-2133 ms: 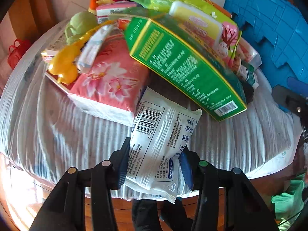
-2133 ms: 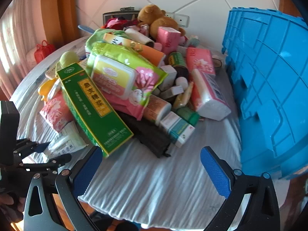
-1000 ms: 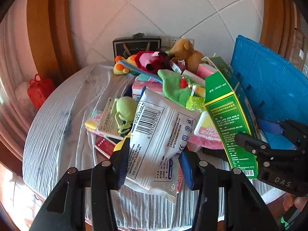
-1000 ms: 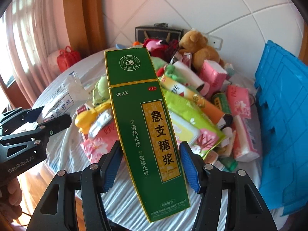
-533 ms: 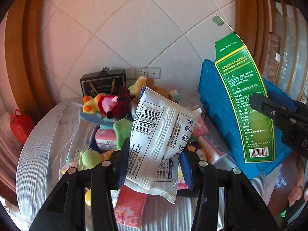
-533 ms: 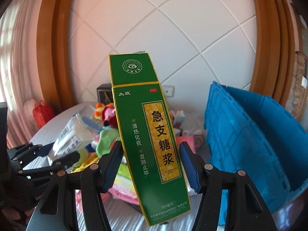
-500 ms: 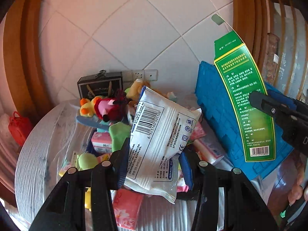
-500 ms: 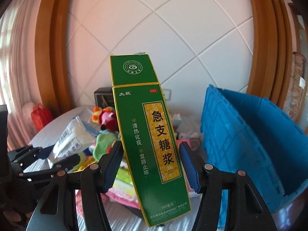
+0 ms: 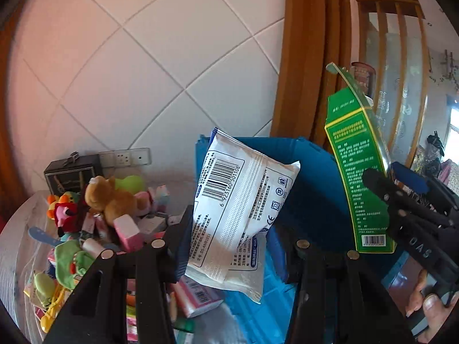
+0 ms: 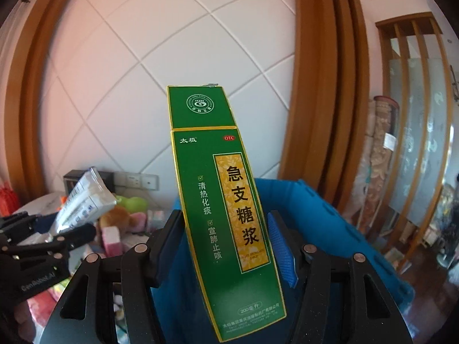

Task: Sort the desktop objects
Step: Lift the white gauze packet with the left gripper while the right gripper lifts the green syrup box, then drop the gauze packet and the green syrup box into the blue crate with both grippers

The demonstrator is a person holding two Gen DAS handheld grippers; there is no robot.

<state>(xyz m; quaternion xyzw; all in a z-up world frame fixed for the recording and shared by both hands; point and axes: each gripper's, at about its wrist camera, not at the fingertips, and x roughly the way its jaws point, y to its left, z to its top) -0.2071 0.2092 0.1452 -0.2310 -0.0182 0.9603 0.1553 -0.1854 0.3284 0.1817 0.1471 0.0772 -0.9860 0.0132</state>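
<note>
Between the pads of the left gripper (image 9: 232,229) sits a clamped white barcoded packet (image 9: 238,200), and the right gripper (image 10: 226,246) grips a tall green syrup carton (image 10: 226,215); both items hang before the blue crate (image 9: 309,177). Beyond, plush toys (image 9: 109,197) and small boxes crowd the round table (image 9: 17,246), so most sorting looks undone.

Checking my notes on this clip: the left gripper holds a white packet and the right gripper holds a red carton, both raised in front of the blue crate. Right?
Not quite: the carton in the right gripper is green, not red, as the right wrist view shows. The left gripper does hold the white packet, both before the blue crate.
</note>
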